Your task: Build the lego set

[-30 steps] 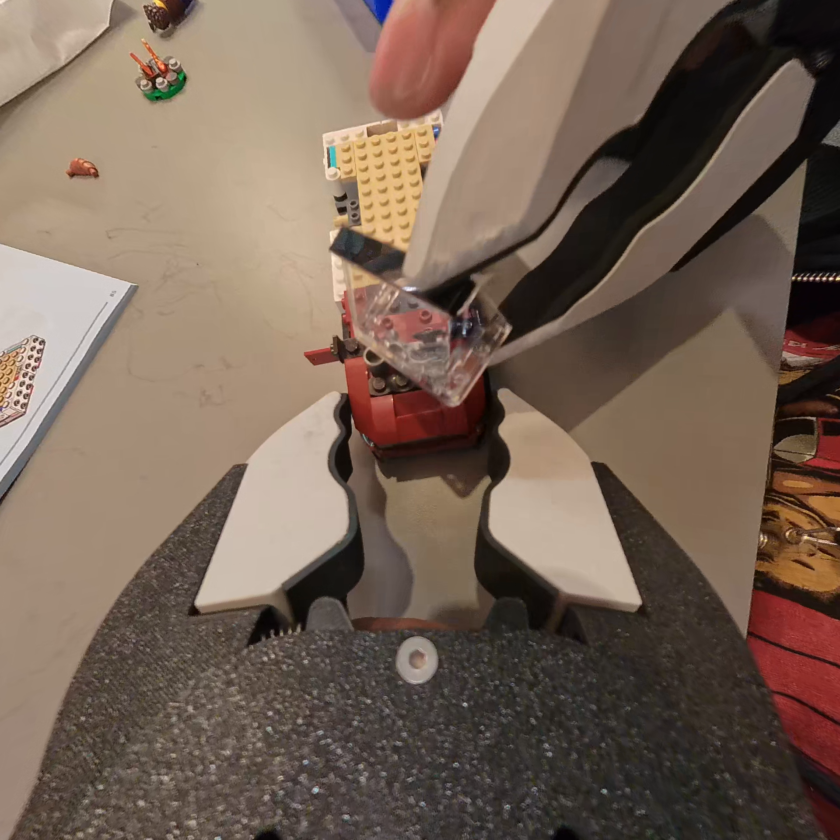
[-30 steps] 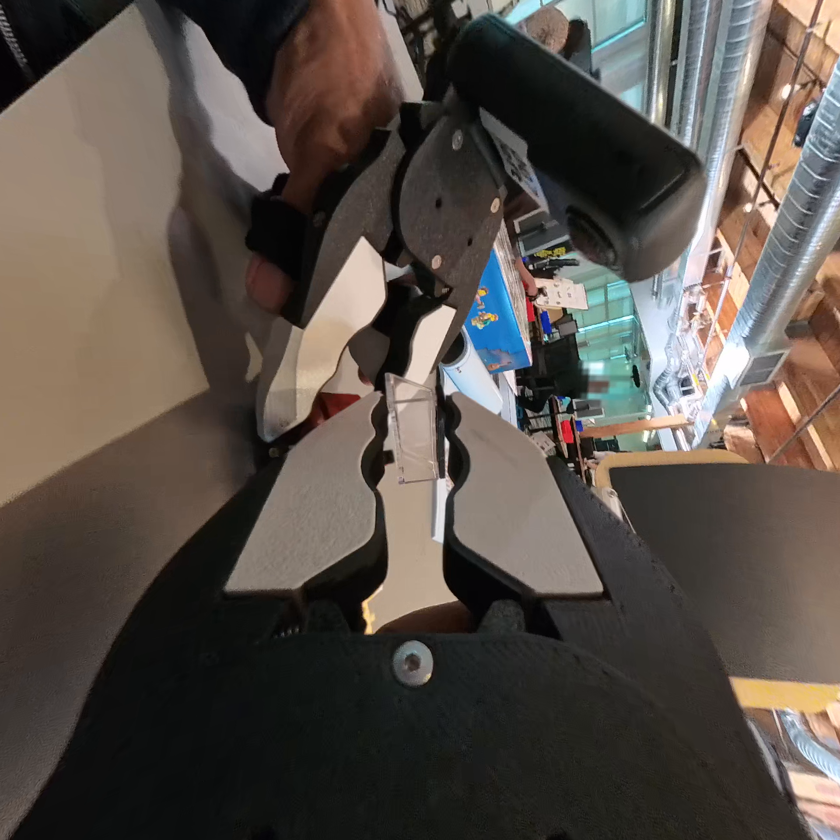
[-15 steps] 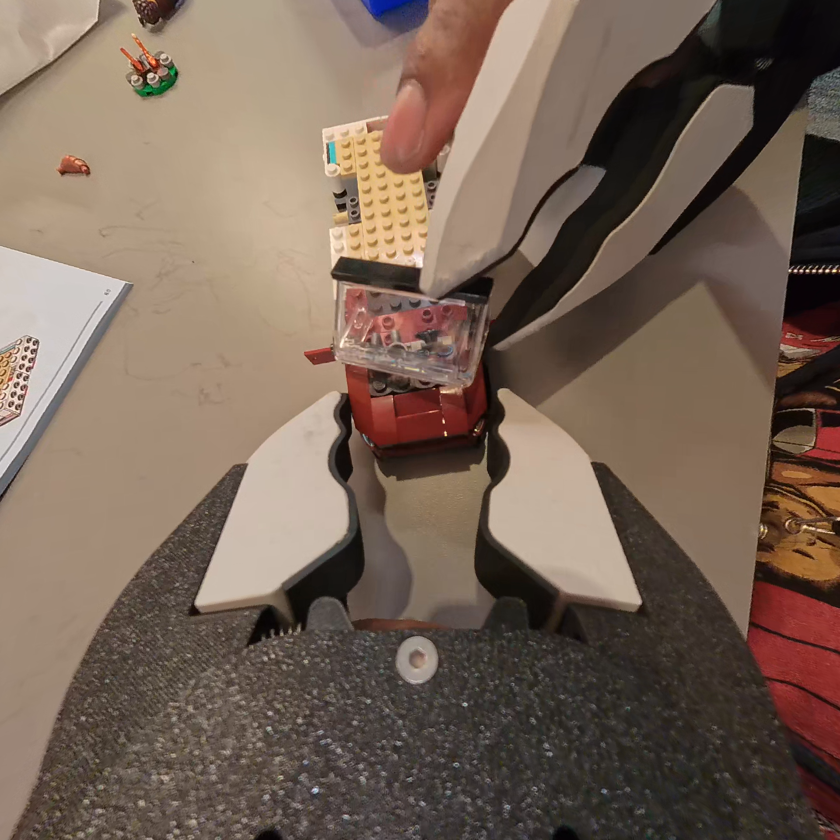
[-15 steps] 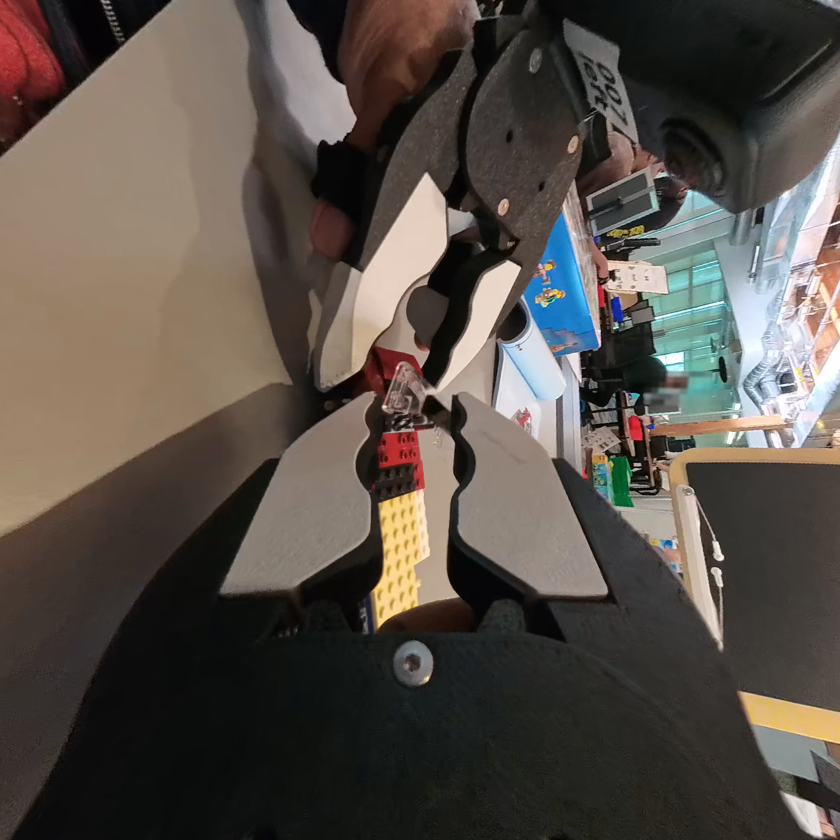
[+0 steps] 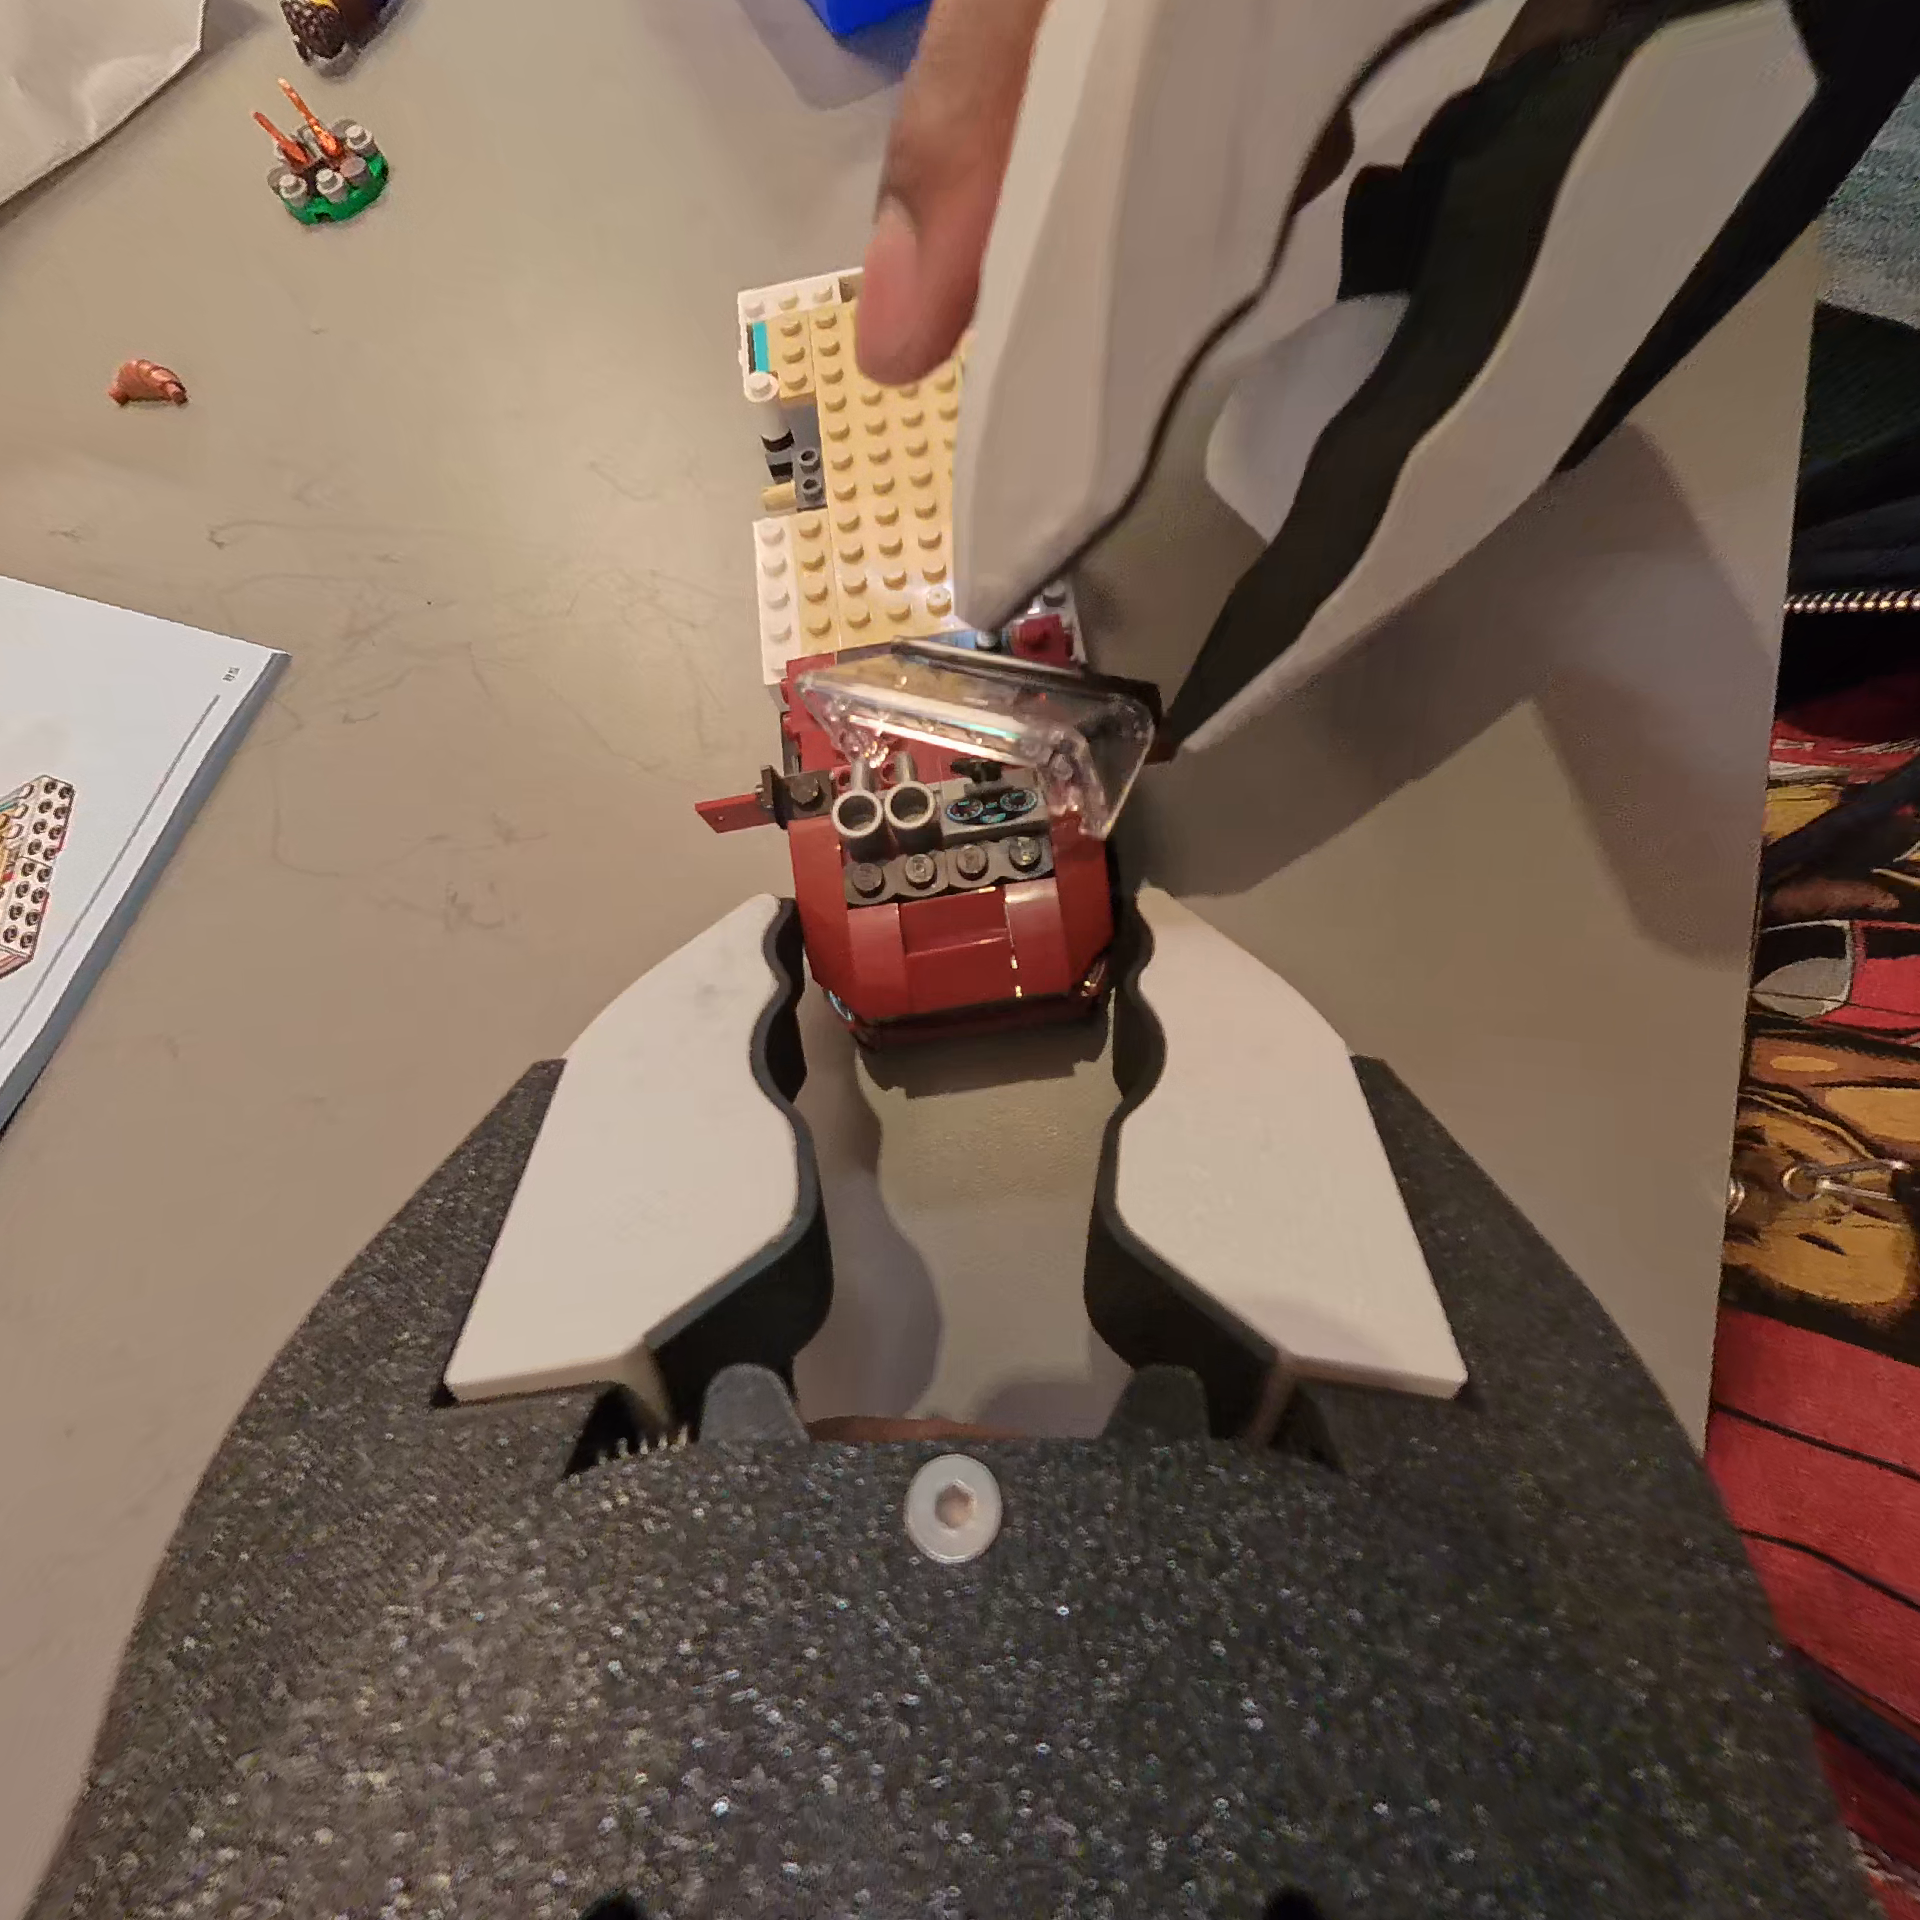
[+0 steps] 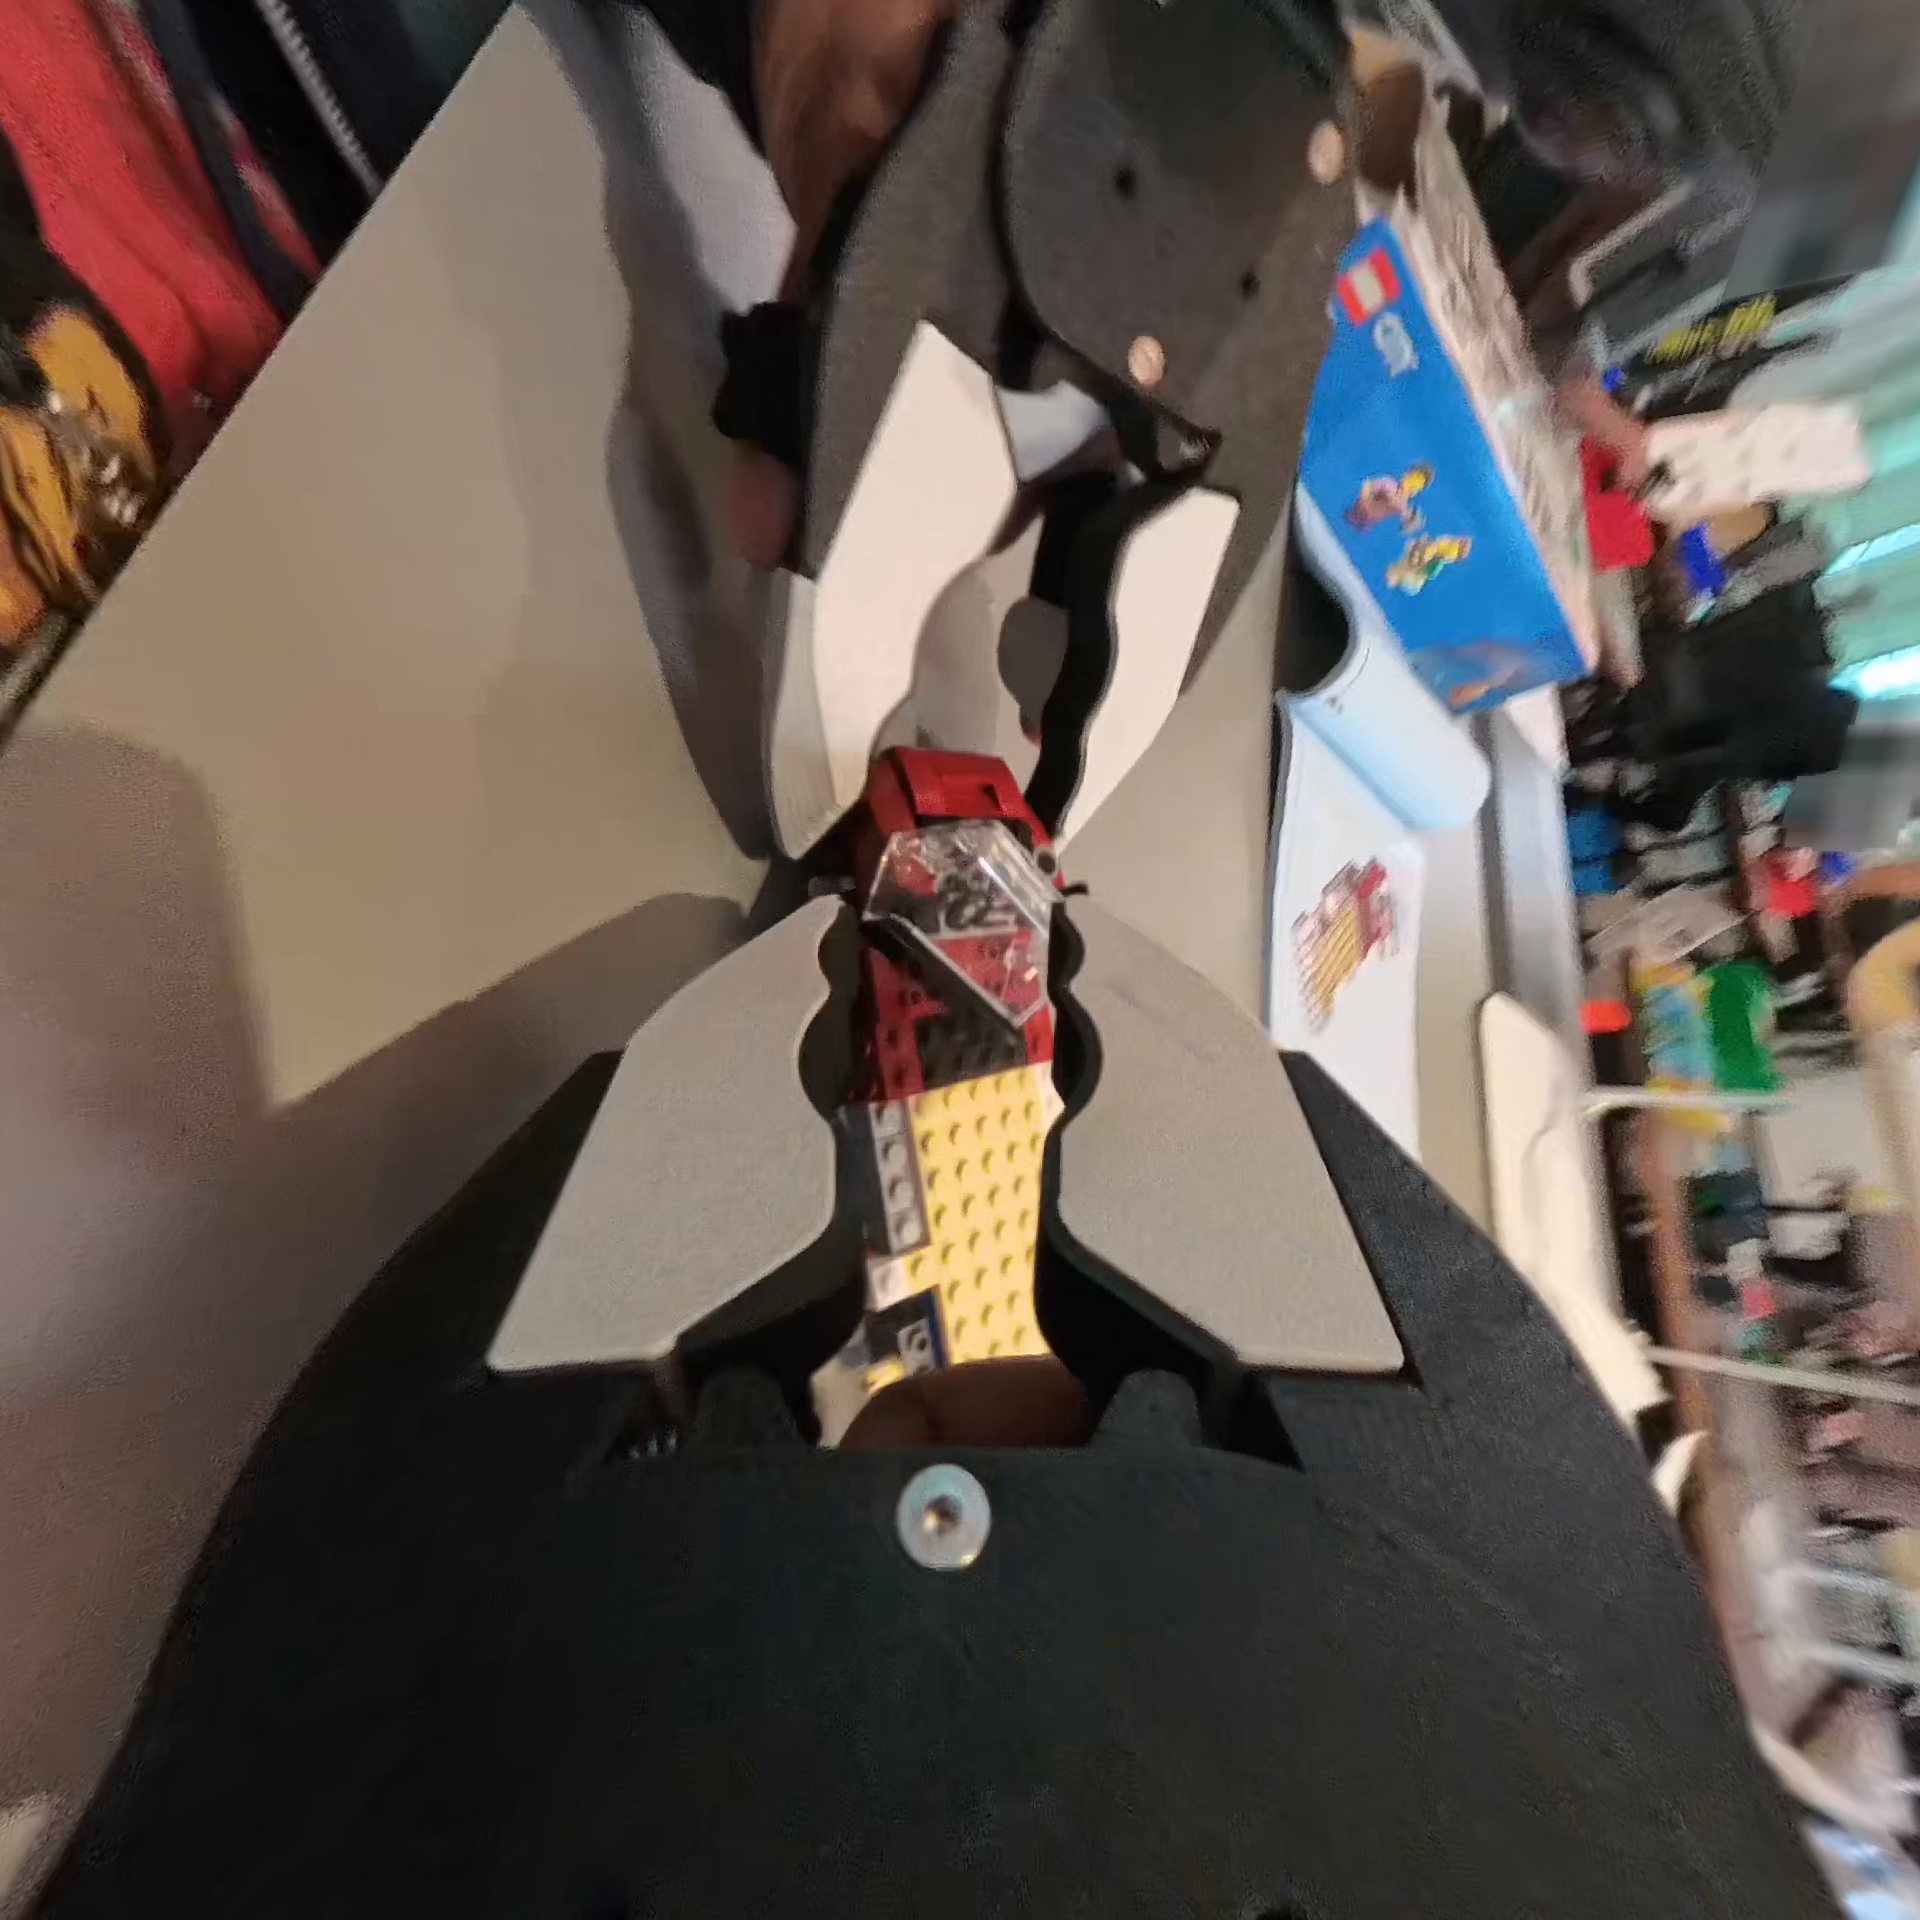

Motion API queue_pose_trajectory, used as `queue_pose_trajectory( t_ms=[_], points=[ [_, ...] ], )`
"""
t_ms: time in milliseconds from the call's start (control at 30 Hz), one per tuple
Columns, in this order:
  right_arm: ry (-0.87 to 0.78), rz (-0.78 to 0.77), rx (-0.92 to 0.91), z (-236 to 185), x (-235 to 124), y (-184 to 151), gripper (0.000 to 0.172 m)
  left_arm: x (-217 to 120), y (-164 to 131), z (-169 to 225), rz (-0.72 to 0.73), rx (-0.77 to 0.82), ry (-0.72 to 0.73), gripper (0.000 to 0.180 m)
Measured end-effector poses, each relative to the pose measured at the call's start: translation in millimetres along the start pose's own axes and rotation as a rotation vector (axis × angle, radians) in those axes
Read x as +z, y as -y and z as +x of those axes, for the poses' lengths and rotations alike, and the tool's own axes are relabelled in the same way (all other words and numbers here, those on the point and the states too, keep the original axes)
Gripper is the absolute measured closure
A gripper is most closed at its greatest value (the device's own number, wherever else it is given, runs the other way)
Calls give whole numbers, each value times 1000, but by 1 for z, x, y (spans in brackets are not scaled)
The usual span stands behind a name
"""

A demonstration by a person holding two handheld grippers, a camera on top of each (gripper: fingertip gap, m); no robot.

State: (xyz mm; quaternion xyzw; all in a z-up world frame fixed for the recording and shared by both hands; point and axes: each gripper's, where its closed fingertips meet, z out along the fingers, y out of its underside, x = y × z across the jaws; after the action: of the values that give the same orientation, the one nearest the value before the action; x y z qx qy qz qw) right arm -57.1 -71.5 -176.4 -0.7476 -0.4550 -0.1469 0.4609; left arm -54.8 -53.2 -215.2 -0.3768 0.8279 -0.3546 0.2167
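Clear windscreen [image 5: 977, 727]: sits tilted on cab of red brick truck [image 5: 935, 935], long side across truck, near edge lifted above grey studs.
Truck on table [image 5: 468, 520], long axis running straight away from your left gripper [image 5: 956, 935], nose toward it.
Left jaws clamp red nose, one pad on each flank.
Your right gripper [image 6: 951, 925] reaches in from the opposite end over tan bed [image 5: 883, 488]. Its jaws are parted, tips flanking windscreen, thin gap apparent each side, nothing held.
Right tips nearer windscreen.
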Motion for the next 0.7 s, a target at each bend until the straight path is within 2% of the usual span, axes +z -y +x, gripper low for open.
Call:
queue_pose_trajectory(
  t_ms=[167, 300, 400, 567, 700],
  points=[
    [47, 37, 473, 8, -7, -1, 120, -2, 0, -1, 7, 2, -3, 123],
    [121, 75, 690, 3, -7, 3, 111, -3, 0, -3, 16, 9, -11, 123],
    [103, 20, 743, 3, 2, -10, 105, -4, 0, -4, 21, 7, -19, 123],
    [106, 40, 726, 2, 10, -6, 103, -11, 6, -4, 48, 18, -27, 123],
    [81, 96, 708, 14, 7, 3, 117, -21, 17, -6, 110, 19, -42, 123]
  ],
)
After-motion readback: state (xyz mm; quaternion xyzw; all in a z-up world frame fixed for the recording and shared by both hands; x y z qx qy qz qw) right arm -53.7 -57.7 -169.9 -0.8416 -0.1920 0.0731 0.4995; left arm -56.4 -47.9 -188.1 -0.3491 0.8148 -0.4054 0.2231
